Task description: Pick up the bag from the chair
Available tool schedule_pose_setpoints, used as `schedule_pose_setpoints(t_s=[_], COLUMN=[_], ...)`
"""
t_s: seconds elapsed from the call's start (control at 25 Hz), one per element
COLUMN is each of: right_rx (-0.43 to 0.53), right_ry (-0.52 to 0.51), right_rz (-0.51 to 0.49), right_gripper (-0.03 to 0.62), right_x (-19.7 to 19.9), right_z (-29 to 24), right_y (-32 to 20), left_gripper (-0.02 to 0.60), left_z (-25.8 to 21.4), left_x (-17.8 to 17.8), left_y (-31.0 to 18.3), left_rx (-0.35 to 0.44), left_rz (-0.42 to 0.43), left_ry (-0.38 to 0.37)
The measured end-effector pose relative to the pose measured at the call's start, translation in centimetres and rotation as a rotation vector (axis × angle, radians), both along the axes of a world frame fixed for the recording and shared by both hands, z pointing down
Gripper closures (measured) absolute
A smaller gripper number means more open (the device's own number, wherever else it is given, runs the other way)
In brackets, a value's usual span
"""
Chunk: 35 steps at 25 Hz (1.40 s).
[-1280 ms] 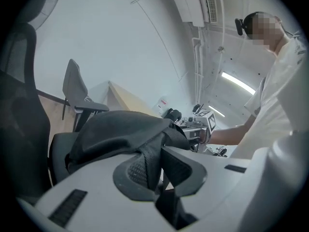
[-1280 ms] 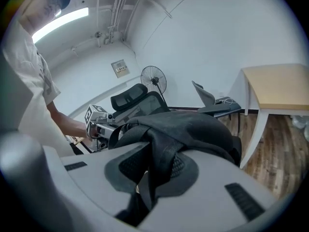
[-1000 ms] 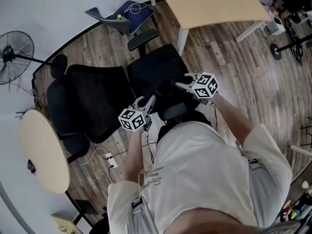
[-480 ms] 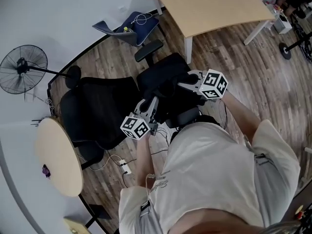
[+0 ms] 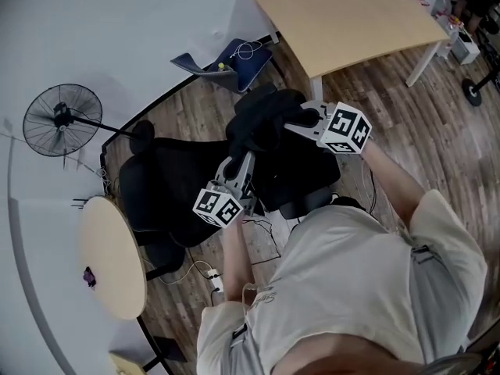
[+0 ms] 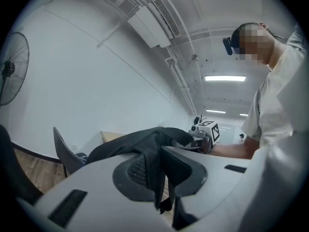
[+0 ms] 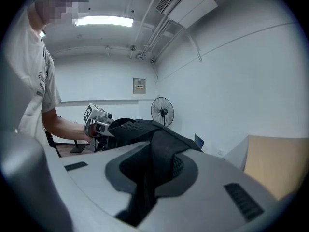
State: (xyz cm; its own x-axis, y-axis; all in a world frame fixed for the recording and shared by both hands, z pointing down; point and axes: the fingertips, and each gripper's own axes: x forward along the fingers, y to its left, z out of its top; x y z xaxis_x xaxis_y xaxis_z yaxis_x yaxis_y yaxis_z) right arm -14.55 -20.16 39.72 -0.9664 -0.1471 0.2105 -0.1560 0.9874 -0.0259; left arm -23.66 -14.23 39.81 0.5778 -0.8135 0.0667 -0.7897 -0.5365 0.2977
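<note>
Clamping the black bag (image 5: 273, 135) from two sides, the left gripper (image 5: 238, 169) and the right gripper (image 5: 303, 122) each have their jaws clenched on a fold of its fabric. The bag hangs between them over the seat of the black office chair (image 5: 168, 186). Whether it touches the seat, and what it contains, cannot be told. Only the head view shows the chair and the wooden desk (image 5: 344, 18). The gripper views alone show the pinched cloth close up and the ceiling lights (image 6: 224, 78)
</note>
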Motion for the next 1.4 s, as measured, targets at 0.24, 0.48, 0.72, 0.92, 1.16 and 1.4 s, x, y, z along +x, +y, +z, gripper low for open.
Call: schedule_pose_setpoints(t_s=[0.24, 0.48, 0.72, 0.92, 1.16, 1.4], right_rx=[0.048, 0.094, 0.109, 0.117, 0.100, 0.095], right_ry=[-0.083, -0.110, -0.095, -0.101, -0.115, -0.112], right_rz=[0.001, 0.003, 0.019, 0.024, 0.037, 0.028], right_gripper=[0.566, 0.566, 0.566, 0.566, 0.566, 0.566], right_x=[-0.3, -0.4, -0.1, 0.1, 0.3, 0.4], right_z=[-4.2, -5.8, -6.0, -6.4, -6.4, -5.9], right_y=[-0.3, 0.9, 1.3, 1.7, 2.1, 2.2], left_gripper=[0.534, 0.534, 0.534, 0.534, 0.534, 0.534], left_z=[-4.5, -6.1, -6.3, -6.9, -7.0, -6.3], left_x=[-0.3, -0.4, 0.1, 0.3, 0.3, 0.3], left_y=[-0.3, 0.5, 1.1, 1.6, 1.8, 1.9], left_rx=[0.082, 0.116, 0.121, 0.130, 0.143, 0.135], left_rz=[-0.016, -0.023, -0.001, 0.006, 0.006, 0.004], left_ry=[-0.090, -0.109, -0.098, -0.116, -0.161, -0.177])
